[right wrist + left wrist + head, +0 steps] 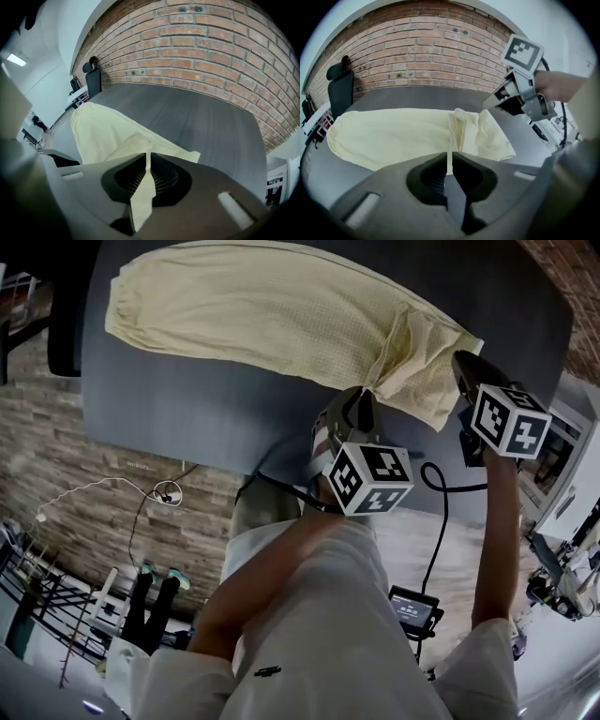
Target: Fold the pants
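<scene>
Pale yellow pants (262, 310) lie folded lengthwise across the dark grey table (187, 409), with the waist end toward the right. My left gripper (364, 395) is at the near edge of the waist end, where the cloth gathers to a point. In the left gripper view its jaws (450, 157) stand nearly together with a thin strip of the pants (393, 136) pinched between them. My right gripper (464, 362) sits at the right corner of the waist. In the right gripper view it (146, 159) is shut on a flap of the pants (103, 131) that hangs down between the pads.
A black chair (340, 89) stands at the table's far left end and a brick wall (431, 51) runs behind the table. White equipment (562, 456) stands right of the table. Cables (441, 493) and a small display (414, 607) are by the person's legs.
</scene>
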Demonstrator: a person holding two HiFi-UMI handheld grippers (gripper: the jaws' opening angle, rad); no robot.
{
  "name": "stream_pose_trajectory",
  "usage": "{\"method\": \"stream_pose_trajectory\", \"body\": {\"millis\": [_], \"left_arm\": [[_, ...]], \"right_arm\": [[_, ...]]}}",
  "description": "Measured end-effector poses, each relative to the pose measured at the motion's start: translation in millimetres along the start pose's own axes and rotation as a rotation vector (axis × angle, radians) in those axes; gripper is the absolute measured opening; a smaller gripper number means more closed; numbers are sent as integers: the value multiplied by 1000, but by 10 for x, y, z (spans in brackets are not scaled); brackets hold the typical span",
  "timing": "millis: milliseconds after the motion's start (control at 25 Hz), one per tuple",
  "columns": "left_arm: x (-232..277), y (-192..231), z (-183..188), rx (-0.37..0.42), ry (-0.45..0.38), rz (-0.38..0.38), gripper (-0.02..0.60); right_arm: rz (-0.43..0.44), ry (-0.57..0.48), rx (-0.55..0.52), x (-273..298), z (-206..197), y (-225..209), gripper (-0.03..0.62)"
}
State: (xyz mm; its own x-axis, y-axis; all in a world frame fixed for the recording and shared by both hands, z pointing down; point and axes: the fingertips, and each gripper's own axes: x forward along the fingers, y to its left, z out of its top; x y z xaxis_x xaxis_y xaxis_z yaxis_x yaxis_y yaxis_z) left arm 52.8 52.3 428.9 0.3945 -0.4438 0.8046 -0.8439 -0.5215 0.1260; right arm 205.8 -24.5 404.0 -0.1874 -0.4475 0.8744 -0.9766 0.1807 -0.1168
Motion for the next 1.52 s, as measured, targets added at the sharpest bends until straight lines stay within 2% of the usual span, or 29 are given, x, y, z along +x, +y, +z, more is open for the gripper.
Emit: {"method": "stream_pose_trajectory", "body": {"millis": [160, 320, 480, 640, 720, 800, 960, 1160, 1320, 1400, 1520], "left_arm": [[-62, -179, 102, 56, -38, -63, 38], [6, -424, 47, 111, 1, -146, 38], [63, -528, -6, 164, 17, -171, 38], [84, -577, 11, 176, 12, -178, 38], [87, -651, 19, 179, 9, -186, 38], [92, -744, 35, 181, 4, -195, 42], [113, -1027, 32, 194, 11, -238, 86], [139, -1453, 17, 253, 13, -298, 147], [231, -1874, -26, 307, 26, -374, 197], [314, -2040, -70, 334, 38, -375, 227], [478, -2162, -137, 345, 59, -337, 245]], "right_arm": [[47, 69, -18, 286, -159, 164, 34], [96, 111, -60, 552, -179, 395, 34], [121, 158, -74, 778, -235, 497, 32], [144, 151, -72, 754, -210, 521, 43], [152, 132, -61, 639, -210, 462, 74], [147, 101, -61, 520, -163, 386, 74], [142, 71, -59, 347, -146, 192, 78], [122, 35, -51, 170, -205, -121, 100], [115, 28, -37, 80, -279, -388, 120], [108, 29, -32, 49, -325, -529, 124], [113, 20, -30, 6, -360, -680, 124]]}}
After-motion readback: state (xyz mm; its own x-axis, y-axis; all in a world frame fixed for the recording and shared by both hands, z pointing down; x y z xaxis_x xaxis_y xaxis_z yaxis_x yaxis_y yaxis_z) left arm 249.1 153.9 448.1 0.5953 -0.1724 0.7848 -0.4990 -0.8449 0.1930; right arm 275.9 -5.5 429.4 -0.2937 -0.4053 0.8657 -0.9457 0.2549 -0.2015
